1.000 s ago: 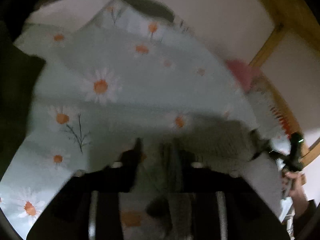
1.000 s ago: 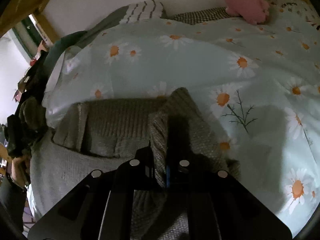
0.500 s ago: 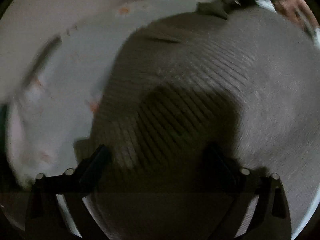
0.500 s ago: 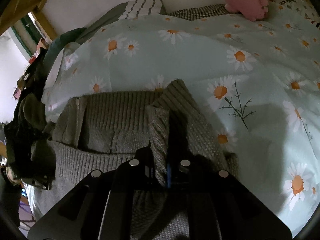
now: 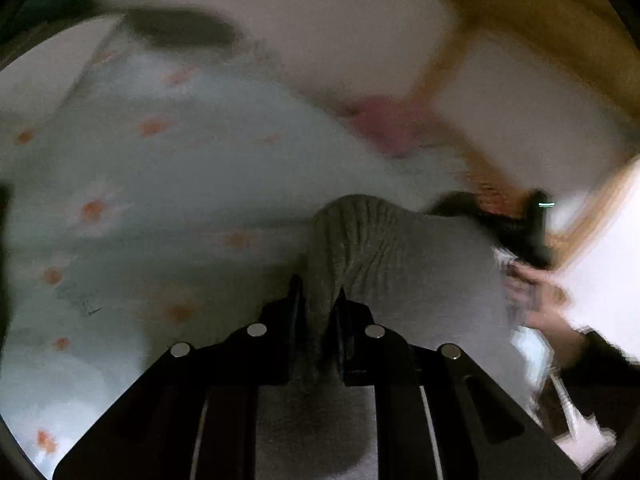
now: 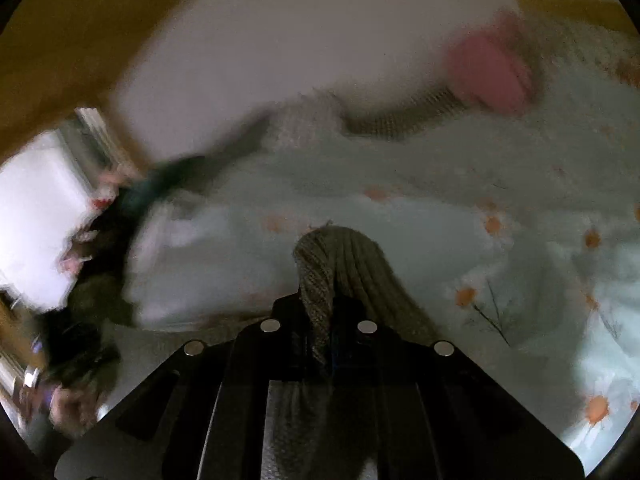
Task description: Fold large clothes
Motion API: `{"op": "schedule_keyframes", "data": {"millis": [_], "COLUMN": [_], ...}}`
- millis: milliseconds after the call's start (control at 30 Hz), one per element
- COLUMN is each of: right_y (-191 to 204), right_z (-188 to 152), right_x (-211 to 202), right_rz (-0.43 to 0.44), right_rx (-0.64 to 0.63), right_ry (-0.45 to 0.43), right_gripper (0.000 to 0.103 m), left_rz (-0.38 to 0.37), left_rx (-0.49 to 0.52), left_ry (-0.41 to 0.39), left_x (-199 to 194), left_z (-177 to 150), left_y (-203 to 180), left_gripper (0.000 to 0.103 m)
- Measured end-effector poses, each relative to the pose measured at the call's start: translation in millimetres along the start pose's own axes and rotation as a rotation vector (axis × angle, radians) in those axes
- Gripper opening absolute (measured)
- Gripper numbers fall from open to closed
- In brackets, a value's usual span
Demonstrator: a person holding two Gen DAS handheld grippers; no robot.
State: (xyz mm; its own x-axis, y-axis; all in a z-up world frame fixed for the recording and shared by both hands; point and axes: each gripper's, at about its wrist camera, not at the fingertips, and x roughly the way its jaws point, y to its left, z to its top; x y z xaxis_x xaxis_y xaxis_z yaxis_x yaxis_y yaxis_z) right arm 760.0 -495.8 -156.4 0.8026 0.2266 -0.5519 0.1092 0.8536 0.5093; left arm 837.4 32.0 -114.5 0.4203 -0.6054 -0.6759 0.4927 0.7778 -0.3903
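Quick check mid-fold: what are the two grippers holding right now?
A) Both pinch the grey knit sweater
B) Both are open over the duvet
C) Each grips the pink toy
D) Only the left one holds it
A: the left gripper and the right gripper are each shut on a bunched fold of the grey knit sweater.

A bed under a pale duvet (image 6: 420,216) printed with orange-centred daisies. A grey knitted sweater (image 5: 400,248) lies on it; a pink soft toy (image 6: 490,72) sits at the far edge by the wall.
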Motion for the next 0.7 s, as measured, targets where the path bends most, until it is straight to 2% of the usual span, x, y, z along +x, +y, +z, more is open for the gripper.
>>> {"op": "schedule_keyframes", "data": {"millis": [67, 100, 133, 167, 200, 233, 267, 300, 367, 433, 467, 500, 533, 567, 600, 633, 667, 700], "right_y": [-4, -4, -4, -3, 1, 5, 13, 19, 24, 18, 12, 2, -14, -27, -46, -62, -67, -68], "right_z": [-1, -5, -10, -15, -16, -15, -12, -9, -2, -3, -9, -17, -28, -35, -48, -62, -68, -69], "right_x": [53, 75, 90, 96, 91, 83, 65, 47, 4, -29, -33, -33, -29, -23, -13, -4, -4, -8], "right_rz": [-0.151, -0.234, -0.274, -0.262, -0.216, -0.176, -0.130, -0.115, -0.080, -0.136, -0.182, -0.239, -0.254, -0.228, -0.196, -0.156, -0.079, -0.058], "right_rx": [0.016, -0.009, -0.023, -0.019, -0.021, -0.035, -0.080, -0.127, -0.210, -0.290, -0.332, -0.366, -0.347, -0.292, -0.201, -0.122, -0.069, -0.045], "right_ry": [0.154, 0.239, 0.305, 0.337, 0.321, 0.302, 0.264, 0.222, 0.148, 0.163, 0.206, 0.269, 0.343, 0.410, 0.500, 0.563, 0.549, 0.509], "right_gripper": [0.010, 0.019, 0.026, 0.042, 0.063, 0.076, 0.095, 0.097, 0.100, 0.099, 0.099, 0.099, 0.099, 0.099, 0.090, 0.075, 0.055, 0.038], "left_rz": [0.095, 0.165, 0.200, 0.209, 0.199, 0.198, 0.208, 0.229, 0.261, 0.233, 0.174, 0.146, 0.146, 0.166, 0.173, 0.168, 0.182, 0.195], "left_rx": [-0.060, -0.067, -0.049, -0.031, -0.027, -0.024, -0.018, -0.013, -0.043, -0.093, -0.121, -0.129, -0.130, -0.126, -0.130, -0.143, -0.165, -0.170], "left_ry": [0.099, 0.150, 0.169, 0.174, 0.152, 0.128, 0.092, 0.032, -0.096, -0.146, -0.139, -0.112, -0.068, -0.023, 0.033, 0.076, 0.143, 0.172], "left_x": [33, 52, 60, 65, 58, 52, 39, 22, -23, -46, -56, -52, -49, -45, -30, -17, 4, 15], "left_z": [-5, -12, -16, -22, -27, -28, -30, -28, -30, -30, -40, -43, -55, -69, -84, -96, -113, -122], "left_y": [7, 9, 9, 3, -4, -7, -13, -13, -18, -11, -17, -24, -28, -28, -32, -34, -35, -33], "left_gripper": [0.024, 0.039, 0.050, 0.055, 0.059, 0.064, 0.070, 0.078, 0.087, 0.095, 0.095, 0.095, 0.095, 0.095, 0.095, 0.095, 0.095, 0.095]}}
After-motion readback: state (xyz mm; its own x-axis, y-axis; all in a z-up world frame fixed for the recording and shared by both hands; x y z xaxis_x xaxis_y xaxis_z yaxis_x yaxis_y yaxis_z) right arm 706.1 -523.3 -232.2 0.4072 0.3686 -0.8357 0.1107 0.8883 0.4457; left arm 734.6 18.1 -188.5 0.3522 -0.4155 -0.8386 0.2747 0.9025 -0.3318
